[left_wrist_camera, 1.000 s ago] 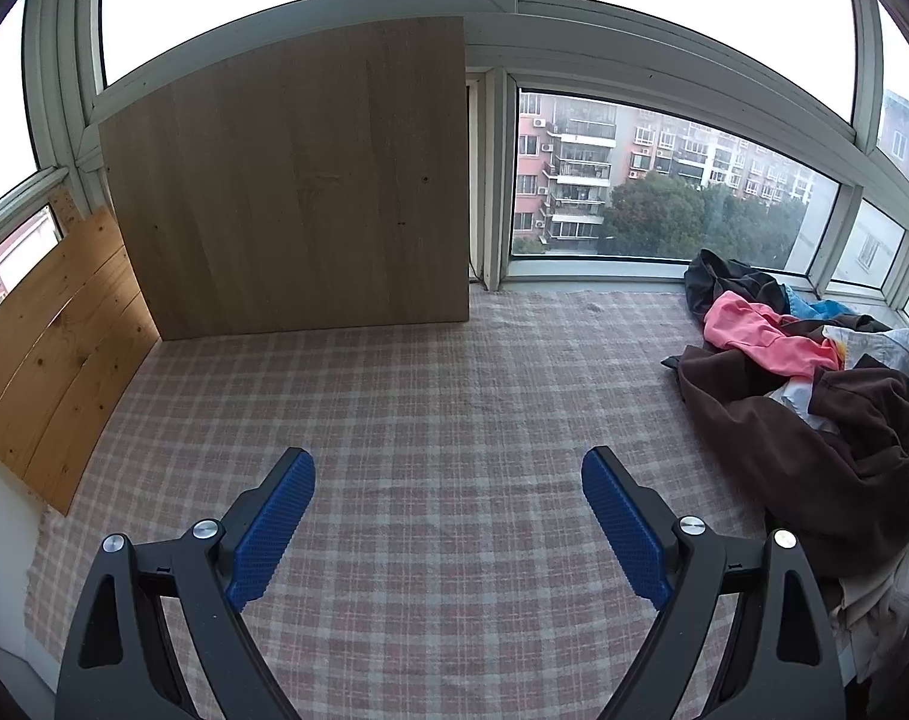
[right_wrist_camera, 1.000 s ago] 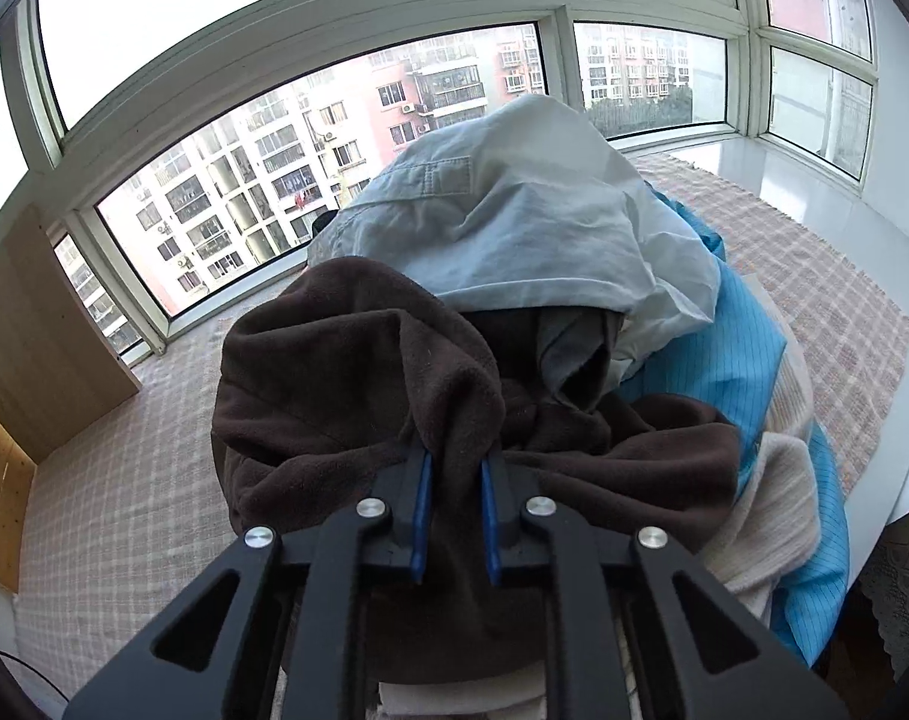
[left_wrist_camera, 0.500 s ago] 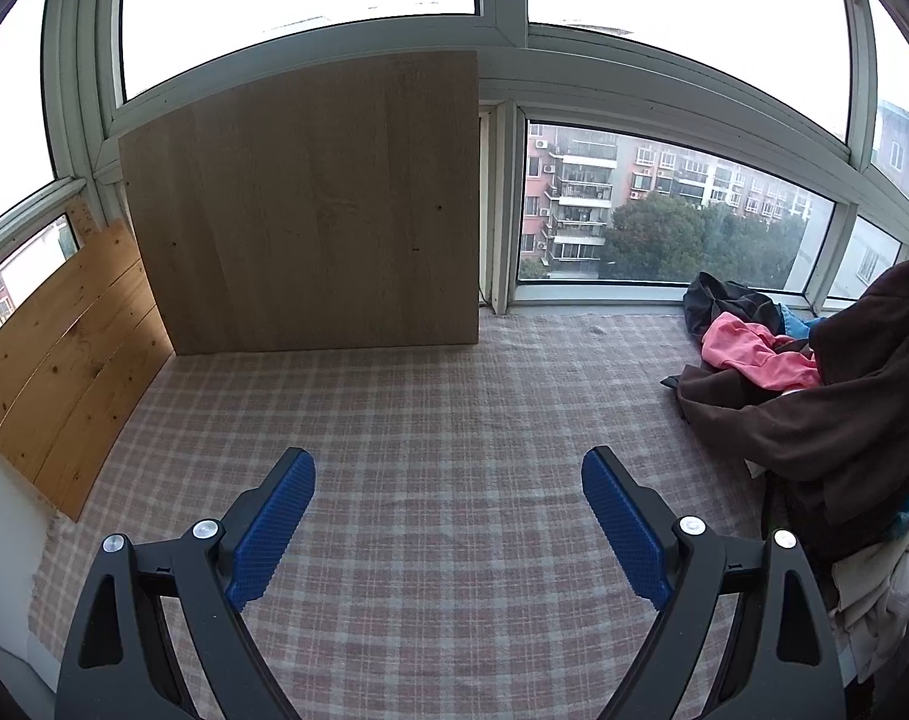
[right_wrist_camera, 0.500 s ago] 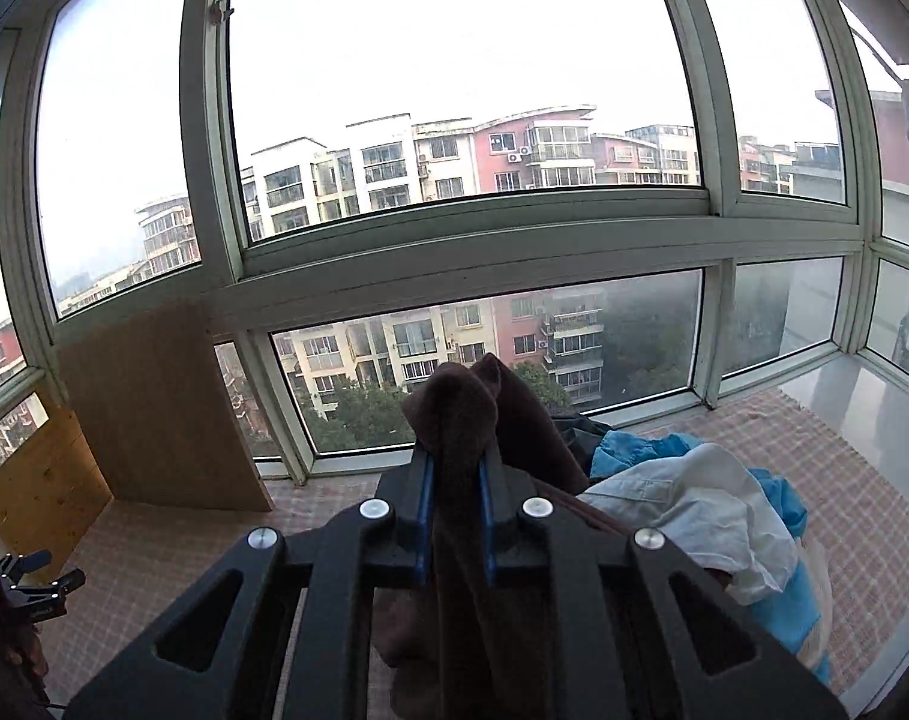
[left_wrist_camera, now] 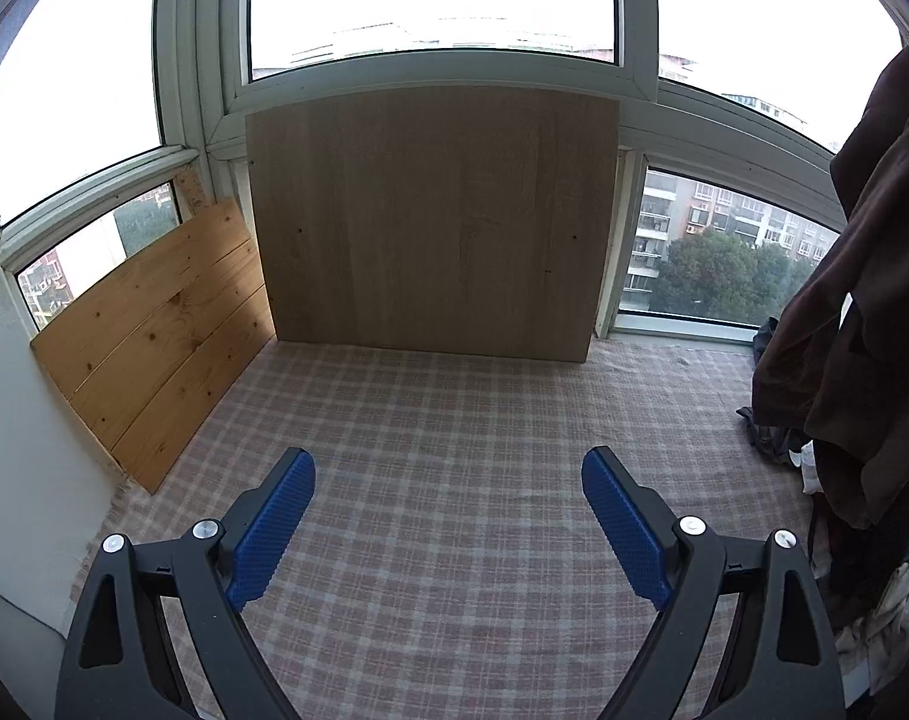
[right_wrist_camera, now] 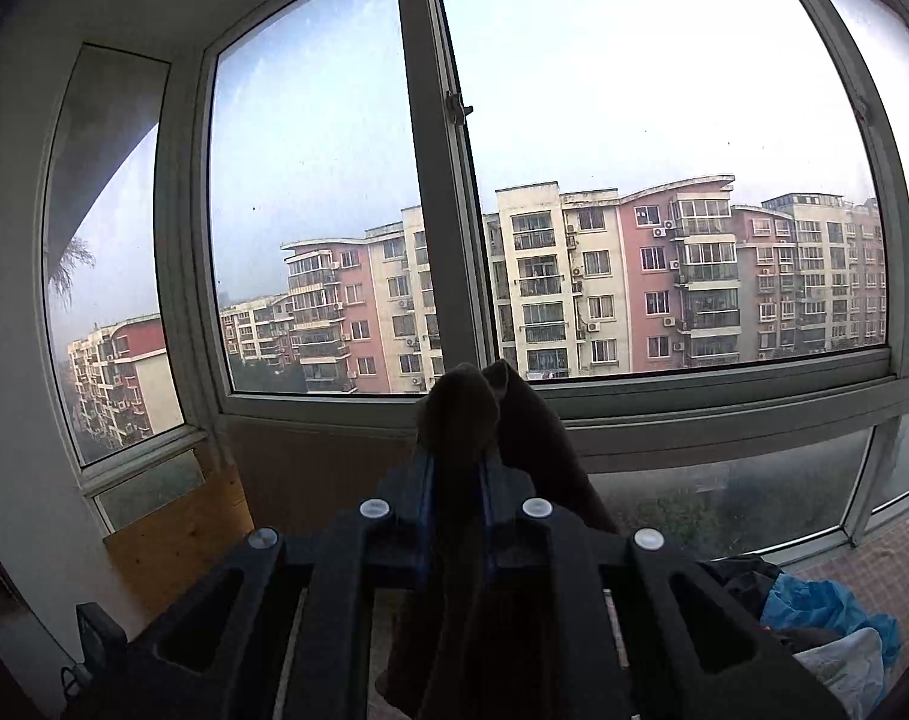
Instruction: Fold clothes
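- We hold the right gripper (right_wrist_camera: 454, 474) high and nearly level, its blue pads clamped on a fold of the dark brown fleece garment (right_wrist_camera: 484, 414), which pokes up past the tips and drapes down below them.
- In the left wrist view the same brown garment (left_wrist_camera: 862, 312) hangs at the right edge, its lower end reaching down to the heap of unsorted clothes (left_wrist_camera: 874, 618).
- Our left gripper (left_wrist_camera: 448, 516) hovers over the pink-and-grey checked cloth surface (left_wrist_camera: 454, 408) with its jaws wide apart and nothing between them.
- A pale wooden board (left_wrist_camera: 430, 222) and an orange pine plank panel (left_wrist_camera: 154, 336) lean against the windows behind the bare checked area.
- We judge the task barely begun: one garment is picked out, nothing is spread or folded, and the heap, with blue and white pieces (right_wrist_camera: 826, 618), waits.
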Action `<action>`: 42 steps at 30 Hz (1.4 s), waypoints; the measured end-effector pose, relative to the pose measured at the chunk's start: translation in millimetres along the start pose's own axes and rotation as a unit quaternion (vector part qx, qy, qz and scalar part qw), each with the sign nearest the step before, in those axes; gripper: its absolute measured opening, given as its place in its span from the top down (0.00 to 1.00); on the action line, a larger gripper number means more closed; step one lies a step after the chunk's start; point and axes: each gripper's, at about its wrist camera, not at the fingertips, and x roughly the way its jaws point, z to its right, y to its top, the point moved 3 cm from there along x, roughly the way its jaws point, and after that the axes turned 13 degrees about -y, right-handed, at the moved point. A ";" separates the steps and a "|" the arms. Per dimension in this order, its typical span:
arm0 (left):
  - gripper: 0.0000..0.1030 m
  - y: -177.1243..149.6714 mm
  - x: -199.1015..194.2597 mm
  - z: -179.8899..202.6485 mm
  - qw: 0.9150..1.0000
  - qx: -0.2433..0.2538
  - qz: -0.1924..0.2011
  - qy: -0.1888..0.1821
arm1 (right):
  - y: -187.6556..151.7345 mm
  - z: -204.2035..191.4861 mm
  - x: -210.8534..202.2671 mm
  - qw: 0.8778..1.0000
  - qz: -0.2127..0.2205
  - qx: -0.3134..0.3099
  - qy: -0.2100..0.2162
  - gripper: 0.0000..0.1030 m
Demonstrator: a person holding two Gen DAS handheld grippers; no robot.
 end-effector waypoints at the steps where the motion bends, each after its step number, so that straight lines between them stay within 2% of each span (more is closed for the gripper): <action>1: 0.12 0.7 -4.0 -9.5 1.000 0.000 0.003 0.002 | -1.6 -12.6 1.7 1.000 -0.006 0.005 0.011 0.88; 3: 0.12 1.7 -11.3 -27.9 1.000 0.001 0.008 0.009 | -11.9 -30.1 12.4 0.999 -0.026 0.014 0.017 0.88; 5: 0.11 0.7 -15.1 -45.0 1.000 0.006 0.011 0.016 | -37.0 -36.7 36.9 0.998 -0.055 0.018 0.007 0.88; 6: 0.11 -1.1 -14.5 -52.5 1.000 0.008 0.010 0.020 | -59.8 -36.7 61.6 0.996 -0.084 0.009 -0.005 0.84; 7: 0.11 -3.1 -13.3 -59.9 1.000 0.009 0.007 0.024 | -88.8 -37.0 83.9 0.993 -0.117 -0.007 -0.018 0.72; 8: 0.11 -5.8 -10.0 -66.1 1.000 0.009 0.002 0.024 | -125.4 -34.1 109.6 0.986 -0.159 -0.025 -0.047 0.64; 9: 0.11 -9.2 -2.5 -68.6 1.000 0.012 -0.009 0.016 | -165.1 -29.1 136.2 0.973 -0.212 -0.040 -0.080 0.52; 11: 0.11 -16.0 14.4 -72.0 0.999 0.021 -0.035 -0.003 | -248.0 -15.2 171.5 0.939 -0.323 -0.034 -0.109 0.52; 14: 0.11 -30.1 48.9 -57.3 0.994 0.060 -0.080 -0.035 | -343.1 7.2 164.1 0.910 -0.402 0.022 -0.096 0.52; 16: 0.11 -43.3 77.1 -36.0 0.986 0.098 -0.120 -0.069 | -390.3 16.8 137.9 0.898 -0.430 0.049 -0.081 0.52; 17: 0.11 -51.4 89.6 -22.5 0.980 0.113 -0.139 -0.086 | -413.5 20.9 122.7 0.891 -0.444 0.053 -0.086 0.52; 21: 0.11 -82.2 131.3 35.8 0.953 0.167 -0.203 -0.152 | -466.0 29.2 64.3 0.867 -0.482 0.060 -0.113 0.52; 25: 0.11 -101.6 148.7 92.3 0.930 0.230 -0.218 -0.188 | -497.6 40.6 25.0 0.847 -0.507 0.097 -0.129 0.52; 29: 0.11 -121.2 175.1 126.4 0.912 0.290 -0.235 -0.173 | -513.4 48.9 23.0 0.841 -0.508 0.127 -0.138 0.52; 30: 0.11 -126.7 182.6 130.5 0.908 0.299 -0.241 -0.166 | -515.0 47.6 25.8 0.843 -0.506 0.132 -0.129 0.52; 31: 0.18 -130.5 189.6 131.6 0.906 0.300 -0.249 -0.166 | -516.3 45.5 29.2 0.844 -0.505 0.131 -0.124 0.52; 32: 0.31 -131.2 194.8 129.2 0.905 0.285 -0.262 -0.177 | -517.5 42.2 33.4 0.845 -0.504 0.127 -0.125 0.52; 33: 0.39 -131.0 199.5 126.3 0.904 0.267 -0.275 -0.190 | -518.8 38.9 37.6 0.846 -0.504 0.122 -0.125 0.52; 35: 0.62 -128.6 206.0 119.1 0.902 0.230 -0.294 -0.216 | -520.7 27.9 47.5 0.854 -0.497 0.101 -0.112 0.52; 36: 0.67 -125.6 206.1 114.5 0.903 0.213 -0.295 -0.229 | -521.2 22.9 51.5 0.858 -0.494 0.092 -0.108 0.52; 38: 0.86 -115.2 200.7 100.4 0.908 0.188 -0.286 -0.243 | -516.4 14.7 56.9 0.865 -0.485 0.084 -0.096 0.79; 39: 0.88 -109.6 197.7 93.0 0.910 0.176 -0.281 -0.249 | -510.1 11.6 58.7 0.870 -0.479 0.082 -0.087 0.91; 42: 0.88 -90.7 186.7 67.6 0.916 0.130 -0.264 -0.274 | -471.2 9.3 57.0 0.893 -0.436 0.086 -0.071 0.93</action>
